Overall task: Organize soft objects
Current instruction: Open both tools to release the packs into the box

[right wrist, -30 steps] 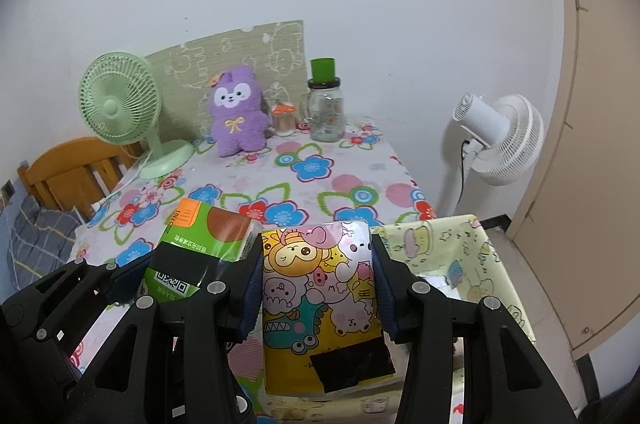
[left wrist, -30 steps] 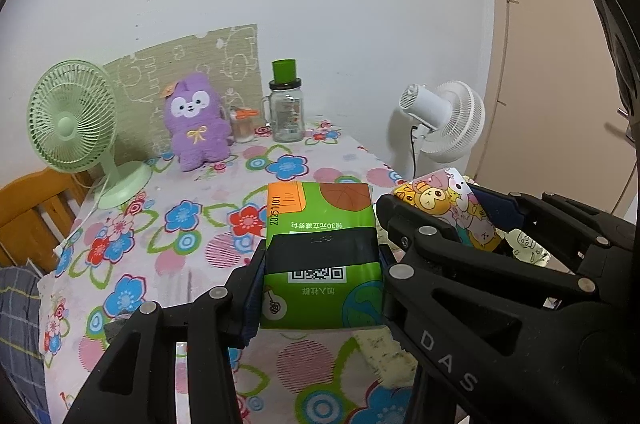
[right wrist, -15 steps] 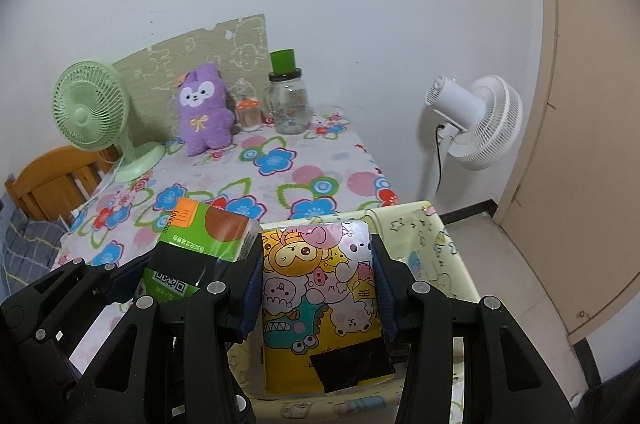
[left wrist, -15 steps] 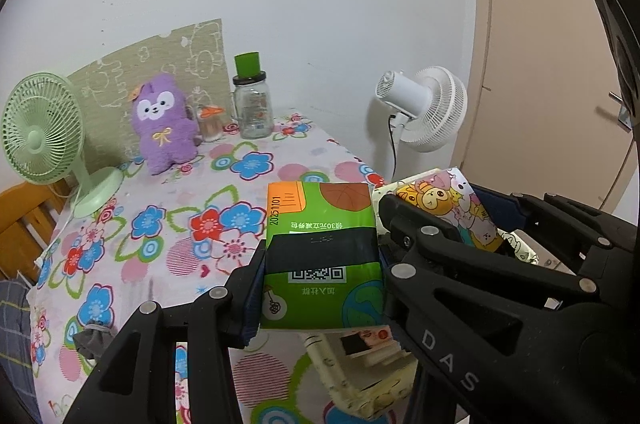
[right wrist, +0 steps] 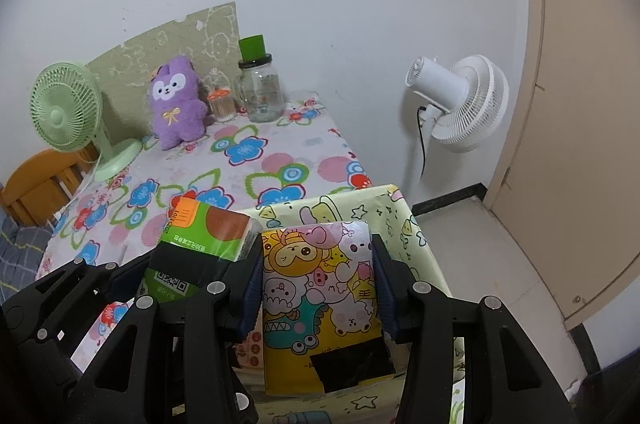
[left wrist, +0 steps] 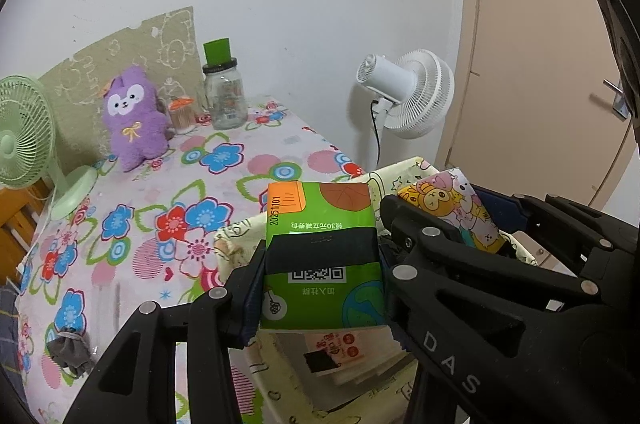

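Green tissue pack [left wrist: 322, 256] clamped in left gripper [left wrist: 320, 288]; cartoon pack [right wrist: 318, 300] clamped in right gripper [right wrist: 318, 288].

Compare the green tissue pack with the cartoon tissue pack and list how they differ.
The green tissue pack is plain green with an orange corner, a brown patch and a QR code; the cartoon tissue pack is yellow, crowded with cartoon animals. The green tissue pack sits in the left tool; the cartoon tissue pack sits in the right tool. Both are soft wrapped packs bearing a black patch, gripped by their sides above the pale patterned bin.
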The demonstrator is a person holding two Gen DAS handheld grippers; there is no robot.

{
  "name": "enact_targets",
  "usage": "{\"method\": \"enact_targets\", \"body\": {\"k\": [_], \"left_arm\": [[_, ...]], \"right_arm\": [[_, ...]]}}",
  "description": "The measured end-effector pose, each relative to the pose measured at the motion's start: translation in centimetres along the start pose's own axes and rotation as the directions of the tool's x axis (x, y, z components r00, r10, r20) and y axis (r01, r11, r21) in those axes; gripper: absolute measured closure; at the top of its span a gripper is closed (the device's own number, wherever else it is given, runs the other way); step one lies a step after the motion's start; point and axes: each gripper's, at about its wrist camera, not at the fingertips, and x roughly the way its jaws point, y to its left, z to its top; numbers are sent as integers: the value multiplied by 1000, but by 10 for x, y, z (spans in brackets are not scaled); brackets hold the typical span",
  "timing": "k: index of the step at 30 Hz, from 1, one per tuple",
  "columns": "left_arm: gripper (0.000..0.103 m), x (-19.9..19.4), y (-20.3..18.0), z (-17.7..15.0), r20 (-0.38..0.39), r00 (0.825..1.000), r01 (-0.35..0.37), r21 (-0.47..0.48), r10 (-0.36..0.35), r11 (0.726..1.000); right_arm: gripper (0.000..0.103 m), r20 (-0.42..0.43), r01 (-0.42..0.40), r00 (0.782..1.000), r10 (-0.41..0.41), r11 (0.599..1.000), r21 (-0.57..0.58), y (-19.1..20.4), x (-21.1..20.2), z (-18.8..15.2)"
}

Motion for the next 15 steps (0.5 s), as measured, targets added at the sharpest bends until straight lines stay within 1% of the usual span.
{"method": "enact_targets", "body": {"k": [1, 2, 3, 4, 5, 6, 7, 8, 9, 12, 15], "left_arm": [[49, 2, -1, 0, -3, 1000, 1, 1, -1, 1000], [46, 3, -1, 0, -6, 1000, 0, 1, 0, 1000], [37, 5, -2, 0, -11, 1000, 0, 3, 0, 1000], [32, 6, -3, -1, -17, 1000, -5, 6, 5, 1000], [26, 7, -4, -1, -22, 1000, -14, 9, 15, 1000], [25, 8, -4, -1, -22, 1000, -20, 10, 20, 1000], [24, 8, -3, -1, -20, 1000, -23, 9, 24, 1000], [20, 7, -2, -1, -19, 999, -26, 10, 26, 1000], [17, 7, -2, -1, -19, 1000, -25, 11, 25, 1000], [14, 4, -1, -1, -5, 1000, -31, 11, 31, 999], [13, 1, 1, -1, 3, 999, -38, 12, 38, 999]], "right_arm": [[51, -3, 2, 1000, -2, 1000, 0, -1, 1, 0], [50, -9, 2, 1000, -2, 1000, -1, -1, 2, -1], [49, -16, 0, 1000, 0, 1000, 2, -2, 4, -1], [48, -22, -1, 1000, 1, 1000, 11, -4, 5, -1], [43, -27, 1, 1000, 0, 1000, 20, -6, 6, -2], [34, -27, 7, 1000, -7, 1000, 24, -6, 6, -2], [29, -22, 21, 1000, -21, 999, 29, -8, 5, -2], [22, -20, 27, 999, -26, 999, 32, -8, 5, -2], [20, -18, 29, 999, -28, 999, 35, -9, 5, -1], [19, -21, 22, 1000, -21, 999, 46, -9, 3, -1], [16, -17, 26, 1000, -26, 999, 40, -7, 2, 0]]}}
